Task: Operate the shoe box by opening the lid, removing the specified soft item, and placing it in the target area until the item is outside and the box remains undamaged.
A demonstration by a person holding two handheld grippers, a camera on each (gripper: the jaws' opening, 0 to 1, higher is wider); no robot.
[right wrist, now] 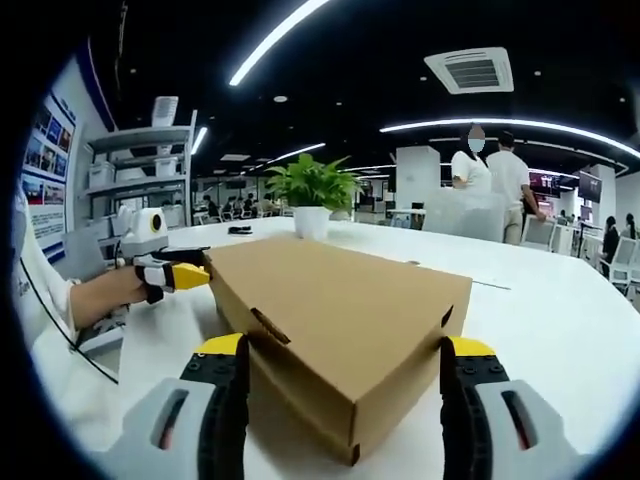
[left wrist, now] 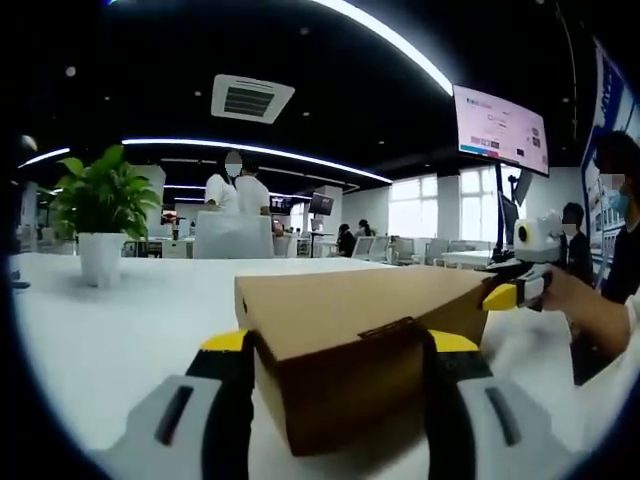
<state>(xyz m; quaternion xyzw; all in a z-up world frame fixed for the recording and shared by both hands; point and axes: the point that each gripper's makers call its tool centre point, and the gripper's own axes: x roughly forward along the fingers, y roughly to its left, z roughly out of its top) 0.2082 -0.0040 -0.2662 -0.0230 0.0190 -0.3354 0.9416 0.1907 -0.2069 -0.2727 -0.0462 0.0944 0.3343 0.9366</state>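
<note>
A brown cardboard shoe box (left wrist: 350,345) lies on a white table (left wrist: 120,320) with its lid shut, and everything else is placed here relative to it. In the left gripper view the left gripper (left wrist: 340,400) has its two yellow-tipped jaws spread wide, one on either side of the box's near end; whether they touch the cardboard cannot be told. A tuck tab shows on the box's front edge between those jaws. At the box's far right corner the right gripper (left wrist: 515,292) reaches in, its yellow tip at the edge of the lid.

In the right gripper view the same shoe box (right wrist: 340,320) sits corner-on, and the right gripper (right wrist: 342,400) also has its jaws spread apart, straddling the box's near end. At the box's far left corner the left gripper (right wrist: 175,275) rests against the lid edge, with a person's forearm behind it.

Beyond the box, well apart from it, a potted plant (left wrist: 100,215) stands in a white pot on the table. Farther behind the box two people (left wrist: 235,190) stand in white tops, and a wall screen (left wrist: 500,130) hangs high to the box's right. Shelving (right wrist: 140,165) stands behind the box in the right gripper view.
</note>
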